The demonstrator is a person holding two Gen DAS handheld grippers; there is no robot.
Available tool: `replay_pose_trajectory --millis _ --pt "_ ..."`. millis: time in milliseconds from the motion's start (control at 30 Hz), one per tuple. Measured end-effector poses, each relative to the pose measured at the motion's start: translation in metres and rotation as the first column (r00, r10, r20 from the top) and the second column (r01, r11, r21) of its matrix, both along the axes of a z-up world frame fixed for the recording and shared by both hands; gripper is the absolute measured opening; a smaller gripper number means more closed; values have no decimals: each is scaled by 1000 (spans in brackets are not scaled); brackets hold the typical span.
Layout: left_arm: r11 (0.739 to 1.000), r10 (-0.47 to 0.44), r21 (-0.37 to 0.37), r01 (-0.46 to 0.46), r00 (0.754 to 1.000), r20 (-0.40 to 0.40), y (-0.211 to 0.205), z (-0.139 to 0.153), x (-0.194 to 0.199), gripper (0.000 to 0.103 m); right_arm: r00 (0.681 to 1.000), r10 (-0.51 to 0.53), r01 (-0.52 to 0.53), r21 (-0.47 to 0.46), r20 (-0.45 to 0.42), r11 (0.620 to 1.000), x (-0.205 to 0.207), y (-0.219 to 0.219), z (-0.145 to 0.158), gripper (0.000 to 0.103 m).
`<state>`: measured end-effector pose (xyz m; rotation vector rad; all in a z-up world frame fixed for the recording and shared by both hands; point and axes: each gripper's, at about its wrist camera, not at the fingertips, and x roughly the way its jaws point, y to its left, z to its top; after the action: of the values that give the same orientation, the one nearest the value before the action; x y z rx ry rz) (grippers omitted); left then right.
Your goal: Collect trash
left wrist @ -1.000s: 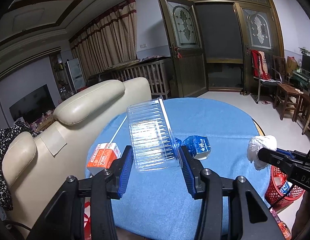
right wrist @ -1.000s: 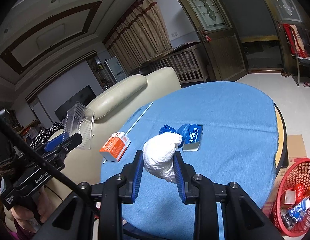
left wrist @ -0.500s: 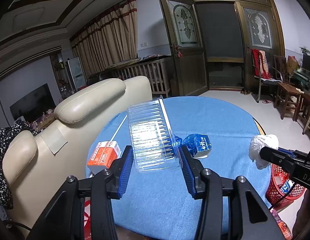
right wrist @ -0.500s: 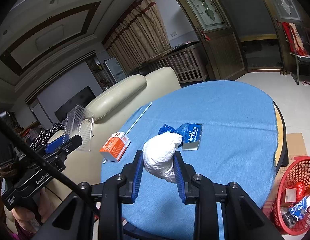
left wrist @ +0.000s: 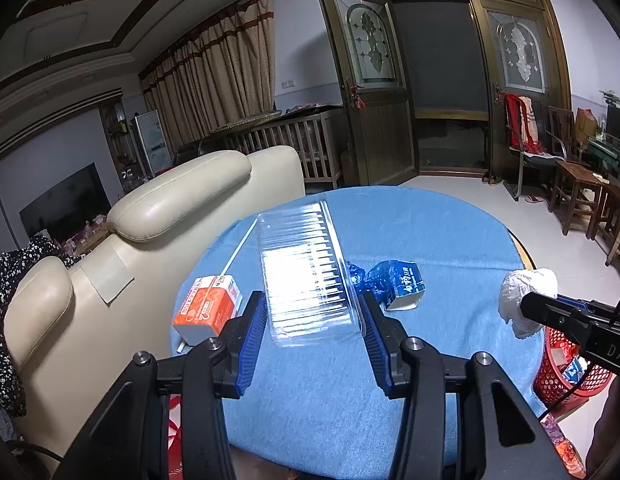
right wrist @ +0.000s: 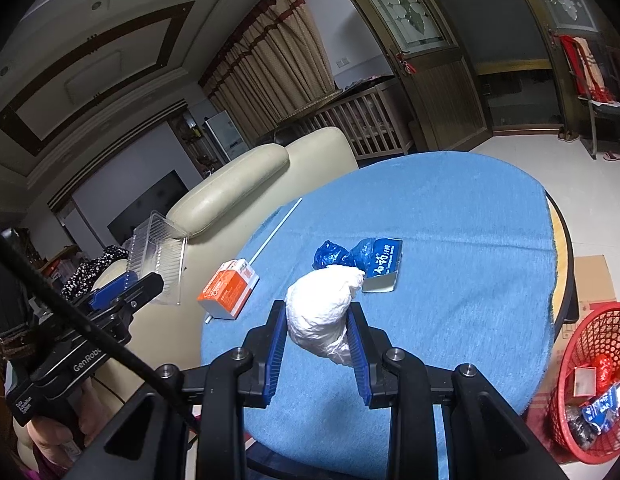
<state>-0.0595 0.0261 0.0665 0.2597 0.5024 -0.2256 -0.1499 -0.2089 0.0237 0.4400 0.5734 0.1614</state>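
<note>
A: Count it off for me, left to right.

B: Two tools, one per hand. On the bench (left wrist: 430, 232), under its blue cloth, lie three loose pieces: one orange carton (left wrist: 208, 306), one white stick (left wrist: 240, 246) running back from it, and one blue wrapper (left wrist: 390, 282). Two more pieces are held up off the cloth: one clear tray (left wrist: 306, 272) and one white wad (right wrist: 322, 312). One red basket (right wrist: 590, 384) stands on the floor past the bench's right edge, with some trash already in it.

A: What is the left tool (left wrist: 312, 316) doing?

B: It is clamped on the clear tray. Its blue pads (left wrist: 252, 332) press the tray's two long sides, and the tray stands tilted up out of the jaws, above the bench. The carton lies just left of that tool, and the wrapper just right of it.

A: And the right tool (right wrist: 316, 334)?

B: Clamped on the white wad. The wad bulges up between the pads, its tail hanging down by the right pad. The wrapper lies on the cloth just beyond it, the carton off to its left, and the basket well to its right, lower down.

A: Do the tools touch?

B: No, they are well apart; each shows at the edge of the other's view.
</note>
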Motion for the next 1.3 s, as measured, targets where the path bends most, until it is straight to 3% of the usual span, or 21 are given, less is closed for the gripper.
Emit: replay_pose_trajectory --millis 567,667,867,1100,1300 --pt "1000 -10 9 10 1000 -10 -5 -6 -2 49 1000 1 -1 9 -18 1000 1 -1 -6 32" --pt "999 -32 -16 31 999 -23 -5 -11 2 48 1000 0 0 12 -20 1000 1 -1 -7 32" --pt "998 -48 -53 42 993 -113 -6 -29 18 48 1000 -7 7 6 -21 1000 0 -2 -9 32" --pt "999 -33 -33 30 996 -83 -3 -30 12 48 999 -3 4 24 -39 1000 4 -2 -15 32" --pt "999 -31 -30 28 994 -102 4 -37 16 48 999 -1 1 17 -41 1000 4 -2 -17 32"
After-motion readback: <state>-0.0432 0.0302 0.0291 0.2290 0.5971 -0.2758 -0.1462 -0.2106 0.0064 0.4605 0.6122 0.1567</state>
